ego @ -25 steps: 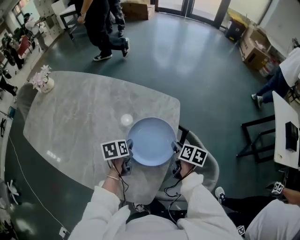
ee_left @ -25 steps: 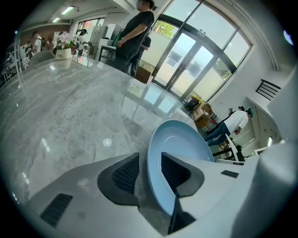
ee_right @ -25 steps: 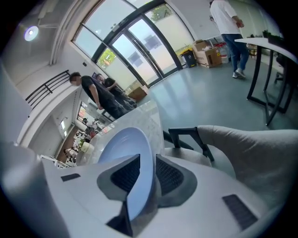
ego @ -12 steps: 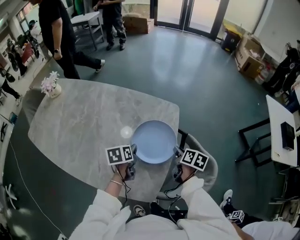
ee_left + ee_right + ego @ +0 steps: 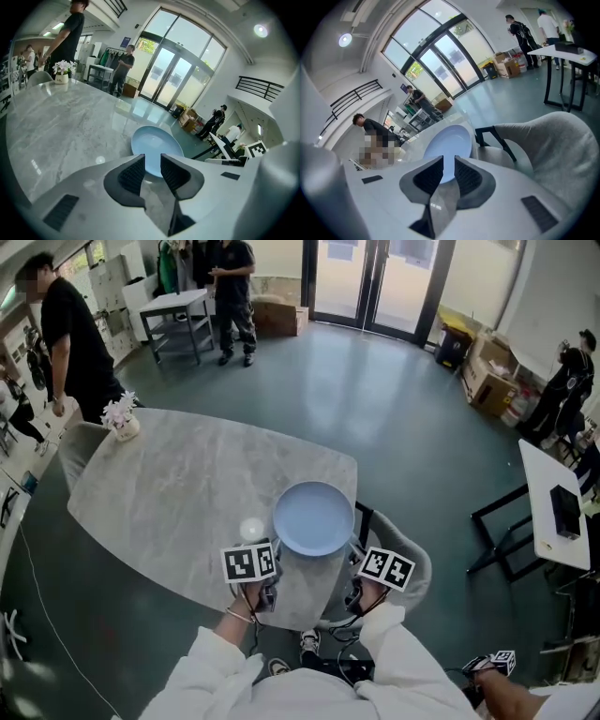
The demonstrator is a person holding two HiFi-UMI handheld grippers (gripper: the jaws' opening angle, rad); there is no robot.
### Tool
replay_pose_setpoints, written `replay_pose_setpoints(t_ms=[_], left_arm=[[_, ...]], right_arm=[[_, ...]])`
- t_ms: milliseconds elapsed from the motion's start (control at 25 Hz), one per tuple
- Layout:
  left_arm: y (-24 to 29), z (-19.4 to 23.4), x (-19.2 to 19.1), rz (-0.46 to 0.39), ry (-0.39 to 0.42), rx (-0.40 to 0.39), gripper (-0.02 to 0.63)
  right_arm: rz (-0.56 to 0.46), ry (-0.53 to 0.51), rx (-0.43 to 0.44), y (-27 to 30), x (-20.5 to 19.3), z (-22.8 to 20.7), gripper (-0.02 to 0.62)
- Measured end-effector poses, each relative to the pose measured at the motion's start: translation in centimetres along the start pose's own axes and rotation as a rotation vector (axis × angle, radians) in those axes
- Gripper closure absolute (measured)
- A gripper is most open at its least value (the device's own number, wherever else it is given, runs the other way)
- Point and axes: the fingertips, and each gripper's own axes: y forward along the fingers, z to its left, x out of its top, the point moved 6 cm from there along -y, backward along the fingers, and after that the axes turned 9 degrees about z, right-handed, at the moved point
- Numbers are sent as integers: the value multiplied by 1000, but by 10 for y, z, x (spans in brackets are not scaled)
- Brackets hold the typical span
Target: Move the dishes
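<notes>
Near the blue plate [image 5: 314, 518], left gripper [image 5: 153, 162] and right gripper [image 5: 449, 164] jaws stand narrowly apart, empty.

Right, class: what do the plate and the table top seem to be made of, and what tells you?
The plate is likely glazed ceramic: pale blue, smooth, with a soft sheen; it could be melamine. The table looks like polished marble or marble-look stone: grey, veined, mirroring the lights.

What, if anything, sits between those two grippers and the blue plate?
Nothing visible does. The plate lies on the table just ahead of the left gripper and the right gripper, with only bare tabletop showing between their open jaws and its rim.
</notes>
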Motion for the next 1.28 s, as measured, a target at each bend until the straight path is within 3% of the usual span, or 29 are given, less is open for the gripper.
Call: replay_pose_setpoints(t_ms=[520, 960, 1280], left_arm=[[-71, -20, -78, -29, 77, 1, 586], [-103, -7, -131, -46, 79, 4, 594], [-109, -9, -146, -33, 72, -17, 594]], right_arm=[[-17, -122, 2, -67, -80, 32, 528], [-18, -163, -40, -91, -136, 41, 530], [-8, -138, -47, -102, -156, 39, 529]])
